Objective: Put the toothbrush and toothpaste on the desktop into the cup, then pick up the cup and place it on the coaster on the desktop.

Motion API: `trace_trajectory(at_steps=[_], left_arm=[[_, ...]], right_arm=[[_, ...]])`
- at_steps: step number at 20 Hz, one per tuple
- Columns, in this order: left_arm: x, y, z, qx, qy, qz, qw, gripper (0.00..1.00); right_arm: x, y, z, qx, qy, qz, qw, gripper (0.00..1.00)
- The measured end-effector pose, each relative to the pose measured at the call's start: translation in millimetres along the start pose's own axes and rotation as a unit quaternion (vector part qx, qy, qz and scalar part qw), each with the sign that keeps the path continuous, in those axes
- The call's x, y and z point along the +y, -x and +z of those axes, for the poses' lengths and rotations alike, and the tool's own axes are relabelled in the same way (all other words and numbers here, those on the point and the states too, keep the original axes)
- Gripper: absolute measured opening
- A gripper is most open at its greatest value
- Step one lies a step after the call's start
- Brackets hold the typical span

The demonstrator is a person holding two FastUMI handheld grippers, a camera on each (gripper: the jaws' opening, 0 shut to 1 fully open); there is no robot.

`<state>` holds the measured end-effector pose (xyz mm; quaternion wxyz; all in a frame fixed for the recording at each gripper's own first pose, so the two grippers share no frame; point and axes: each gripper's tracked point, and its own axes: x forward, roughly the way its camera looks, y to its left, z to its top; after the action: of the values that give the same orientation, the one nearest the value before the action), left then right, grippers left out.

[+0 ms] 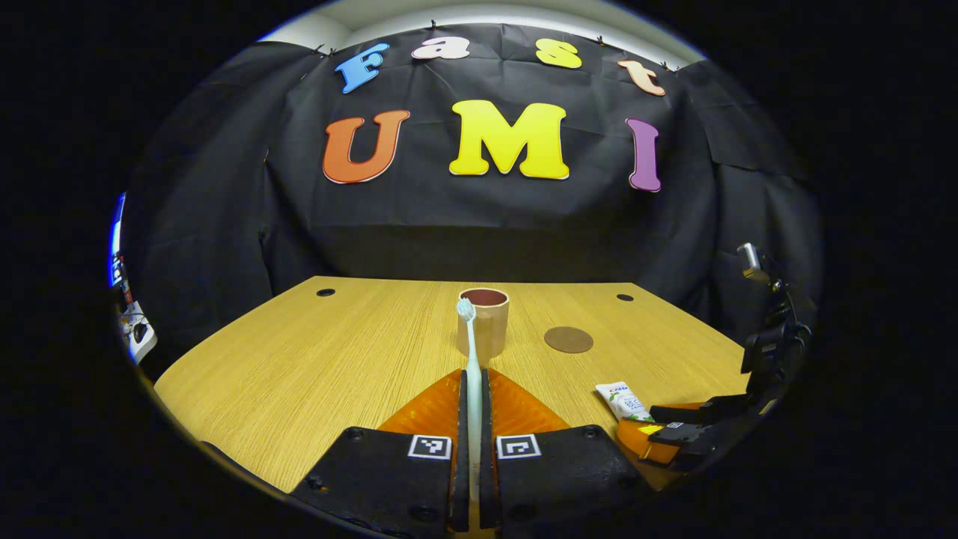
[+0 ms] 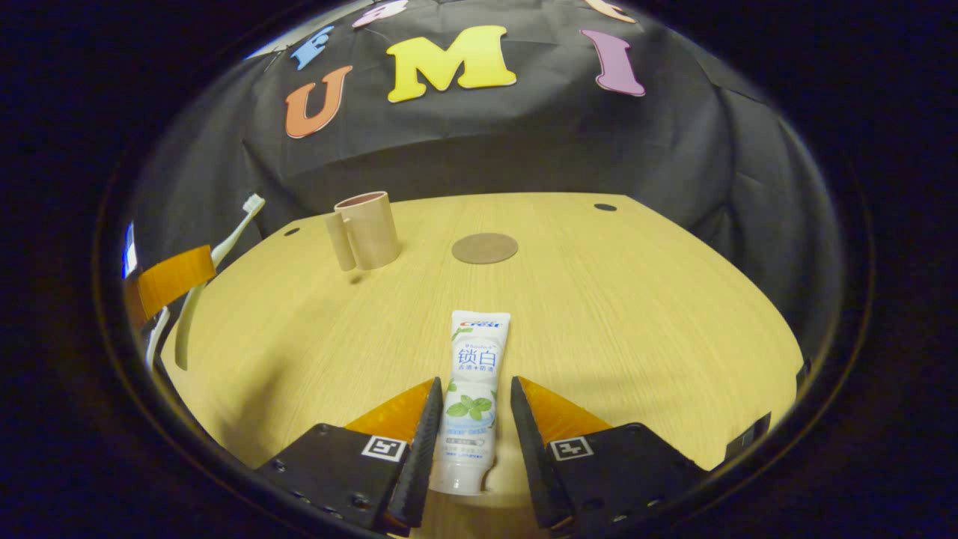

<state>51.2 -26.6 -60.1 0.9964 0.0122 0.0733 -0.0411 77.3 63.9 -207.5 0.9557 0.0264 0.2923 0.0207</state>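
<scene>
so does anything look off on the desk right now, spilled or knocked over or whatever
Nothing stands out. The cup stands upright and empty-looking beside the coaster, the toothpaste lies flat between the right gripper fingers, and the left gripper holds the toothbrush upright. No spills or damage.

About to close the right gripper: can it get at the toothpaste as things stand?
Probably yes. The toothpaste lies flat on the desk between the open right gripper fingers, nothing blocking.

The left gripper view looks level and low across the desktop [image 1: 299,374] toward the cup [image 1: 483,322], while the right gripper view tilts downward nearer it; both share cup and coaster [image 2: 485,248].
</scene>
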Motion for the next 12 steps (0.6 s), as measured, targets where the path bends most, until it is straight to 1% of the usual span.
trace_trajectory(at_steps=[1, 2, 3, 4, 6, 8, 12], left_arm=[[1.3, -1.5, 7.0, -0.005, 0.000, -0.001, 1.000, 0.08], [3.8, -3.4, 14.2, -0.010, 0.002, -0.004, 1.000, 0.08], [3.9, -5.9, 24.0, -0.016, 0.005, -0.006, 1.000, 0.08], [2.4, -9.8, 34.3, -0.022, 0.008, -0.009, 1.000, 0.08], [3.2, -17.9, 53.1, -0.037, 0.013, -0.013, 0.999, 0.08], [5.1, -26.6, 69.5, -0.049, 0.011, -0.011, 0.999, 0.08], [7.1, -47.6, 88.2, -0.059, 0.008, -0.010, 0.998, 0.08]], right_arm=[[-0.8, -1.5, 1.5, 0.004, 0.001, -0.004, 1.000, 0.55], [-1.4, -1.9, 1.0, 0.011, 0.004, -0.008, 1.000, 0.50], [-2.0, -3.2, 1.3, 0.015, 0.007, -0.009, 1.000, 0.42], [-2.3, -3.2, 0.8, 0.022, 0.009, -0.009, 1.000, 0.39], [-2.4, -3.6, 1.8, 0.030, 0.012, -0.007, 0.999, 0.39], [-2.9, -3.8, 2.4, 0.030, 0.019, 0.001, 0.999, 0.35], [-4.9, 2.0, 15.1, 0.007, 0.039, 0.008, 0.999, 0.33]])
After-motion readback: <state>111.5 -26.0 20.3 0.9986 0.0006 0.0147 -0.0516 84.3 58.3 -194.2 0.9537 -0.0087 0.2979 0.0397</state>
